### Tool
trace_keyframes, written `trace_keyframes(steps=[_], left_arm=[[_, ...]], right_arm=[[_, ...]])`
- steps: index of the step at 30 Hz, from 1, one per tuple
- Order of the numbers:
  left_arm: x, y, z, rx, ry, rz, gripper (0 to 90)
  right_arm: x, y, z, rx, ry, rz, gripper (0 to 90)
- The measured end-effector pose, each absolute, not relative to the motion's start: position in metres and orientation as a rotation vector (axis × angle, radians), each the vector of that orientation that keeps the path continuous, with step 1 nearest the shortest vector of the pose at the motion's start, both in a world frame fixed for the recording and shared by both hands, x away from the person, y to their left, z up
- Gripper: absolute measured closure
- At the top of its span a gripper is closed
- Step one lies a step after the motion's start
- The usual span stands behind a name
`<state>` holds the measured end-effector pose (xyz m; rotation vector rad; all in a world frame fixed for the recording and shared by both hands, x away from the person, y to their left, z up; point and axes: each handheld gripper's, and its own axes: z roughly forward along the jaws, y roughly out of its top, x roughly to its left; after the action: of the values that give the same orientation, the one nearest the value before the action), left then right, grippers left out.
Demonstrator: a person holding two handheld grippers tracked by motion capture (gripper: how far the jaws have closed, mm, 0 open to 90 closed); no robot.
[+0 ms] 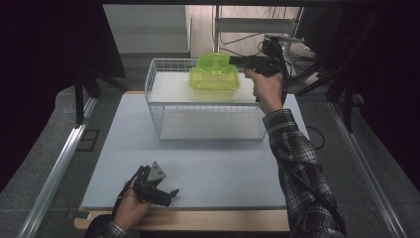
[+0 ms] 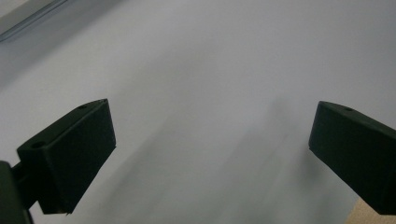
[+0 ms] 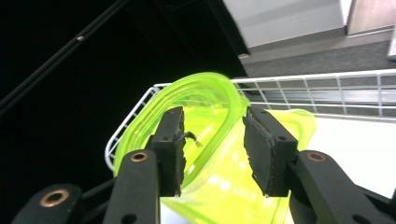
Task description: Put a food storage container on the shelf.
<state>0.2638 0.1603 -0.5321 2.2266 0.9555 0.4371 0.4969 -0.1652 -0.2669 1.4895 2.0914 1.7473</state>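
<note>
A translucent lime-green container (image 1: 214, 82) stands on the upper shelf of a white wire rack (image 1: 152, 94), with a matching green lid (image 1: 214, 61) lying tilted on top of it. My right gripper (image 1: 233, 60) reaches in from the right at lid height. In the right gripper view its jaws stand apart with the lid's (image 3: 201, 100) raised rim between the pads (image 3: 259, 154), not pressed; the container (image 3: 233, 186) glows below. My left gripper (image 1: 172, 195) rests on the table's near left, open, with bare tabletop between its jaws (image 2: 210, 140).
The pale grey table (image 1: 208, 168) carries the rack at its far middle; a lower shelf (image 1: 210, 124) sits under the upper one. Metal rails (image 1: 59, 163) run along both sides. Cables and a stand (image 1: 257, 25) lie behind the rack.
</note>
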Motion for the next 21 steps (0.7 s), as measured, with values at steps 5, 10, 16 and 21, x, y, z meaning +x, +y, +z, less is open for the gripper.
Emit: trace_keyframes(steps=[5,10,16,21], left_arm=[[0.264,0.160,-0.532,2.228,0.956,0.437,0.5],[0.264,0.160,-0.532,2.232,0.953,0.441,0.5],[0.264,0.159,-0.533,2.234,0.955,0.438,0.5],[0.264,0.161,-0.532,2.224,0.953,0.432,0.3]], right_arm=[[0.489,-0.172,-0.267,1.455,2.120,1.753,53.6],[0.480,-0.177,-0.271,1.416,2.149,1.747,49.7],[0.470,-0.179,-0.278,1.354,2.185,1.709,44.5],[0.464,-0.180,-0.287,1.308,2.223,1.678,41.0]])
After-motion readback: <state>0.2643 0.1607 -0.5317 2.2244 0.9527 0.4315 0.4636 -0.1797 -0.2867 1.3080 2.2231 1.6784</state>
